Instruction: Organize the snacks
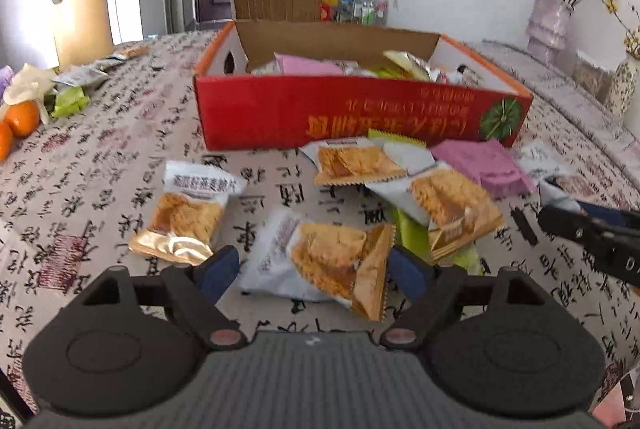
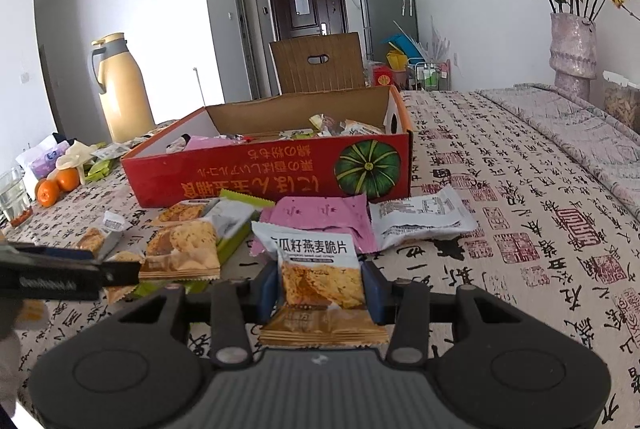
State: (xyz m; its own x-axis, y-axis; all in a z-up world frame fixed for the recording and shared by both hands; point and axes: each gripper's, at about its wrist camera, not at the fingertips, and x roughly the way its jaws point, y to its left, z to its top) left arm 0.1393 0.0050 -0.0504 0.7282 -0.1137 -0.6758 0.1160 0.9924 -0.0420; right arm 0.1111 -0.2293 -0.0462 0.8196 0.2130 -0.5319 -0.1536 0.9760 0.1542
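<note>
Oat-crisp packet (image 2: pixel 320 281) pinched in right gripper (image 2: pixel 320 293) jaws; left gripper (image 1: pixel 312 269) jaws wide

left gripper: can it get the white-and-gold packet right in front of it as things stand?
Probably yes. The left gripper has its jaws open on either side of the oat crisp packet, and nothing lies over it.

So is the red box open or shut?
Open. The red box has its flap standing up behind it, and snack packets show inside over the front wall.
</note>
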